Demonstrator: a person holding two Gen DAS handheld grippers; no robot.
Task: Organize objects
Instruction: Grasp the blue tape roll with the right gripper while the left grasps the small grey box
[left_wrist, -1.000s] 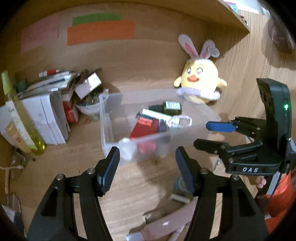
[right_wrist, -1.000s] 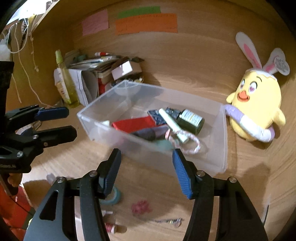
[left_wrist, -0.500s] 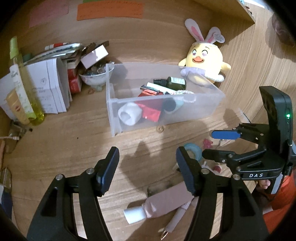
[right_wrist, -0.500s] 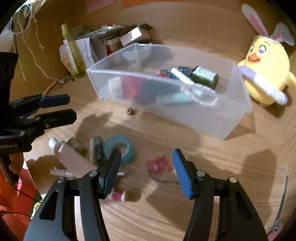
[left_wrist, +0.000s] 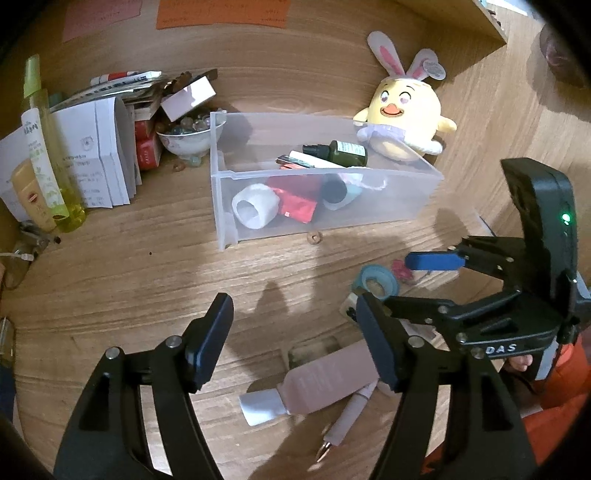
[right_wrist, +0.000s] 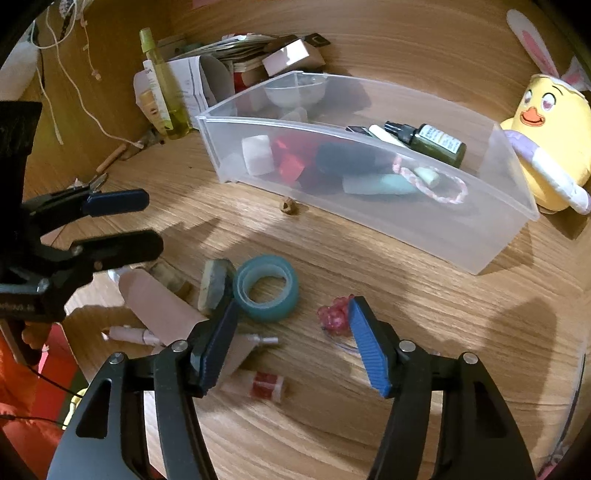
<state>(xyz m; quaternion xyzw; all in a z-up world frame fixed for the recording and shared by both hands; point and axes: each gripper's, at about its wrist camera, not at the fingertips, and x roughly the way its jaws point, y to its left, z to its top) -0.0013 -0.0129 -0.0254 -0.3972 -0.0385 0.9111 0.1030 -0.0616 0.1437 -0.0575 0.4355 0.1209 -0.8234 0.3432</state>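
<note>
A clear plastic bin (left_wrist: 406, 206) (right_wrist: 369, 218) stands on the wooden desk and holds a dark green bottle (right_wrist: 436, 144), red packets, a white roll and a pink-white cord loop. In front of it lie loose items: a teal tape roll (right_wrist: 266, 288) (left_wrist: 378, 278), a pink bead cluster (right_wrist: 334, 317), a pink tube (left_wrist: 325, 380) and a pink pen (left_wrist: 351, 417). My right gripper (right_wrist: 291, 314) hovers just above the tape roll and beads, its jaws opening with nothing between them. My left gripper (left_wrist: 293, 321) hangs over the pink tube, jaws also opening and empty.
A yellow chick plush (left_wrist: 406, 122) sits behind the bin's right end. At the back left stand folded papers (left_wrist: 92, 158), a yellow-green spray bottle (left_wrist: 40, 147) and a bowl of marbles (left_wrist: 188, 140). A small brown bead (left_wrist: 315, 237) lies by the bin's front wall.
Both grippers have sunk and tipped down toward the desk. The loose items in front of the bin have come into view. Both pairs of jaws stand slightly wider.
</note>
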